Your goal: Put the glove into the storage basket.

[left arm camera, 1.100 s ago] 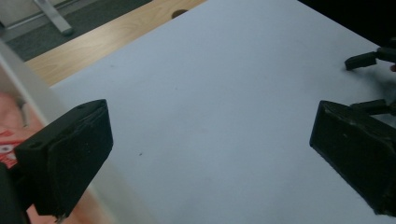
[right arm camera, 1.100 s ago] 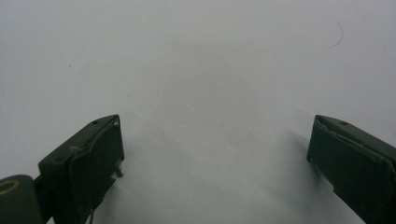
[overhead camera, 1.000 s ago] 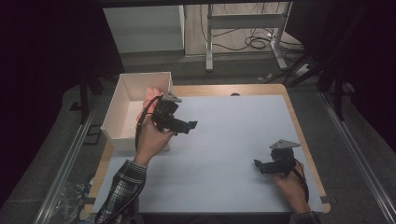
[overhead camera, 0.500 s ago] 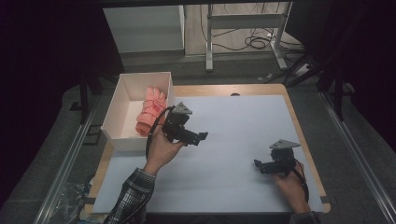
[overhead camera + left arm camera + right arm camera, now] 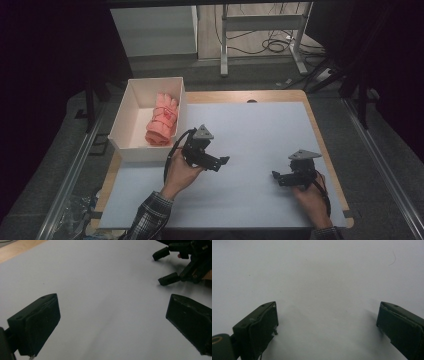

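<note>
A pink rolled cloth [image 5: 162,120] lies inside a white open box [image 5: 129,112] at the table's left edge. My left gripper [image 5: 222,164] hovers over the white sheet just right of the box's front corner, jaws pointing right. In the left gripper view its jaws [image 5: 112,315] stand wide apart with only bare sheet between them, and the right gripper [image 5: 172,267] shows farther off at the top right. My right gripper [image 5: 276,178] rests low near the front right of the sheet, pointing left. Its jaws [image 5: 327,322] are open over empty sheet.
The white sheet [image 5: 260,130] covers most of a wooden table [image 5: 280,95], with bare wood along the back and right rims. A metal table frame [image 5: 260,35] and floor cables stand beyond the far edge. Dark floor surrounds the table.
My left gripper has drawn away from the box, moving right and toward the front over the sheet. The pink cloth now lies uncovered in the box. The right gripper has stayed put.
</note>
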A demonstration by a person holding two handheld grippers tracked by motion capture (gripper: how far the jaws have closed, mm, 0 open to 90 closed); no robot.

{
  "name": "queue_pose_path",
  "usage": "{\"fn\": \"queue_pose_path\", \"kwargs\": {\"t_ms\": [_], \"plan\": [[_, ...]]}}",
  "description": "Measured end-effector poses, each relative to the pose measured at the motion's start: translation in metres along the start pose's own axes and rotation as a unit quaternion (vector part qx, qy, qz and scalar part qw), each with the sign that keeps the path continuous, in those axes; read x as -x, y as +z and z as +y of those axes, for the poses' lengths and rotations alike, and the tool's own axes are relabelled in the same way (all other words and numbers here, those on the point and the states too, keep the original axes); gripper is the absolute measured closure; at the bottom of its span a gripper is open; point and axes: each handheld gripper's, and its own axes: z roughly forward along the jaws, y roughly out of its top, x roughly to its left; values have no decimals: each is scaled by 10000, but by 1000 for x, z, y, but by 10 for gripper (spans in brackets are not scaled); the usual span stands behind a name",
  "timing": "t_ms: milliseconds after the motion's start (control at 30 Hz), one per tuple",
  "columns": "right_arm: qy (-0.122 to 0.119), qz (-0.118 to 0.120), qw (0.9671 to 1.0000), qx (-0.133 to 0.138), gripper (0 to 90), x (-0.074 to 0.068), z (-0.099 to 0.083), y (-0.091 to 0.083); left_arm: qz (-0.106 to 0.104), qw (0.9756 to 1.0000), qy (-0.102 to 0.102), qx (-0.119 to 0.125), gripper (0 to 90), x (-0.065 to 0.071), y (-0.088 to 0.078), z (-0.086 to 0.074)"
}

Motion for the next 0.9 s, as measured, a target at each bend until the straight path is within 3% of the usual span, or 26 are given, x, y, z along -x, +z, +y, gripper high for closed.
{"fn": "queue_pose_path", "kwargs": {"t_ms": [67,700,900], "plan": [[1,0,10000,-1,39,0,0,0,2,10000,3,-5,0,1,1,-2],[-2,-5,10000,0,39,0,0,0,81,9994,-167,-279,0,5,16,-75],[-4,-5,10000,1,39,0,0,0,173,9980,-154,-585,0,5,20,-95]]}}
